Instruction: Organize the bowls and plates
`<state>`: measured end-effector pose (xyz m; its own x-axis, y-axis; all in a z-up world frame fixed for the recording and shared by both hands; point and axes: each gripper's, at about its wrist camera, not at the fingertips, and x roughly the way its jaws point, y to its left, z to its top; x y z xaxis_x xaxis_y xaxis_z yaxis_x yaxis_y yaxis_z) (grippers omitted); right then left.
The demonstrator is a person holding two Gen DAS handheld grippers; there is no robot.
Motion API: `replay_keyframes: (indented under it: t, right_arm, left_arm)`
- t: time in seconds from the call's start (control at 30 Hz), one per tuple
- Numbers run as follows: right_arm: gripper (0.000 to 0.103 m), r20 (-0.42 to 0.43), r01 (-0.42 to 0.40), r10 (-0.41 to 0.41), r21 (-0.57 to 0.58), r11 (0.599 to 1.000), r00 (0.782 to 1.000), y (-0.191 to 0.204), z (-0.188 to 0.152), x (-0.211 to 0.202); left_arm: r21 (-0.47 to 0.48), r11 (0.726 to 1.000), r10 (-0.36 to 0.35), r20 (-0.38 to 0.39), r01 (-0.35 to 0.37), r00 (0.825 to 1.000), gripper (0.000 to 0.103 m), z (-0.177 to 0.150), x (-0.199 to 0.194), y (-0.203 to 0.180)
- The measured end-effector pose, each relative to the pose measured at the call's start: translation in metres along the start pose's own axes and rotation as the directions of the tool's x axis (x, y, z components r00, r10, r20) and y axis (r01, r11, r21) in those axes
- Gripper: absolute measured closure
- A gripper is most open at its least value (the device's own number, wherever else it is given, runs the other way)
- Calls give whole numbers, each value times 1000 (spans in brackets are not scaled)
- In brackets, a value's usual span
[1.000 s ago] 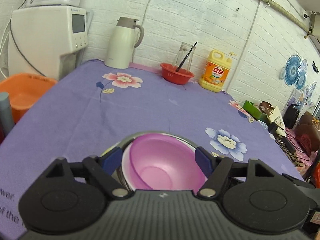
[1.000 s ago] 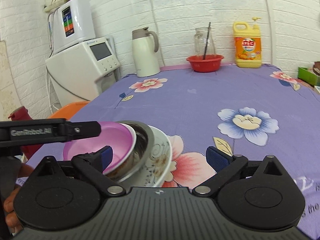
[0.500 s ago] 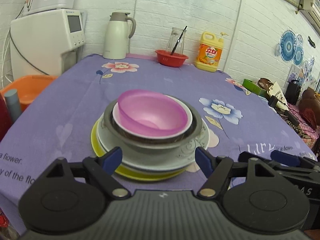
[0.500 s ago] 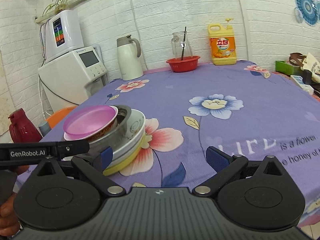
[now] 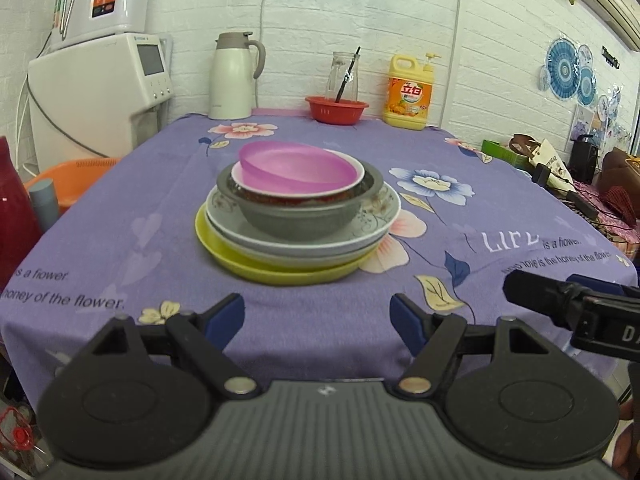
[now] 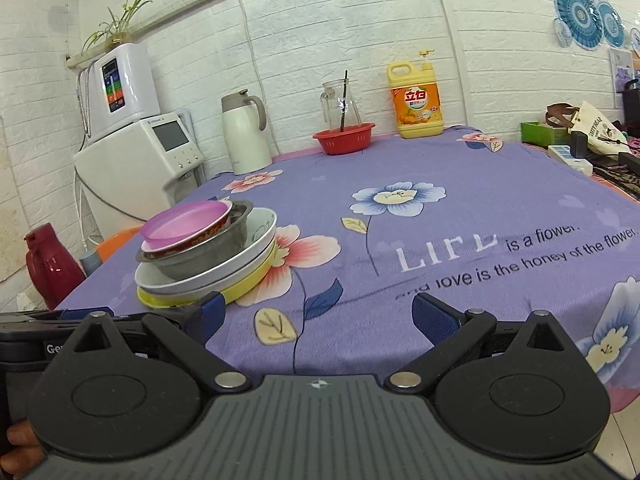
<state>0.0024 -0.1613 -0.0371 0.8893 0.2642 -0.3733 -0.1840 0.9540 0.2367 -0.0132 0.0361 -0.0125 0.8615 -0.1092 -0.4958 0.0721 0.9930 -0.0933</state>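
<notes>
A stack stands on the purple flowered tablecloth: a yellow plate (image 5: 276,270) at the bottom, a white patterned plate (image 5: 376,216) on it, a grey metal bowl (image 5: 296,220), a white bowl with a red outside (image 5: 356,182), and a pink bowl (image 5: 296,170) tilted on top. The stack also shows in the right wrist view (image 6: 208,248) at the left. My left gripper (image 5: 318,316) is open and empty, near the table's front edge, short of the stack. My right gripper (image 6: 318,314) is open and empty, to the right of the stack.
At the back wall stand a white thermos jug (image 5: 232,76), a red basket (image 5: 336,109) with a glass jar, and a yellow detergent bottle (image 5: 408,98). A white water dispenser (image 5: 96,96), an orange basin (image 5: 68,178) and a red flask (image 6: 50,264) are left of the table.
Both grippers have pulled back and away from the stack toward the table's front edge. The stack now appears farther off. The pink bowl rests tilted on top.
</notes>
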Motion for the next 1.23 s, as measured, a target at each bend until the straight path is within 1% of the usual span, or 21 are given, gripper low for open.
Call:
replay_keyframes:
  t: [0.1,0.2,0.27,0.33,0.4,0.57,0.73,0.97,1.23]
  right_arm:
    - [0,-35,-10,11,14,1000,999,1,-3,7]
    - [0,-89,1,1,18,1000,996,2,-6,15]
    - [0,-105,5,-3,18,1000,994,3,-8,15]
    - [0,-131,29,-27,10,1000,991,5,-8,14]
    - [0,-157,73,-72,0,997,985,8,-9,14]
    - [0,-136,89,-92,-31,996,986,10,-11,6]
    - [0,-146,76,-79,-23,997,986,8,-11,8]
    - [0,-139,59,-62,-27,998,988,9,-10,6]
    - [0,-124,49,-51,-18,999,991,10,-9,3]
  left_arm:
    - [-2,1000,10,6,-10,1000,30,0,2,2]
    - [-13,1000,14,-1,-14,1000,30,0,6,3]
    - [-6,1000,16,-3,-16,1000,30,-1,6,2]
    - [-1,1000,21,1,-21,1000,30,-2,5,1]
    - [-2,1000,19,6,-19,1000,30,-1,4,-1]
    - [-12,1000,10,3,-10,1000,30,0,3,-2]
    - [-30,1000,3,-6,-3,1000,30,0,3,1]
    - [-25,1000,-8,-14,8,1000,30,-2,3,-2]
    - [-8,1000,24,29,-24,999,30,-1,-3,-4]
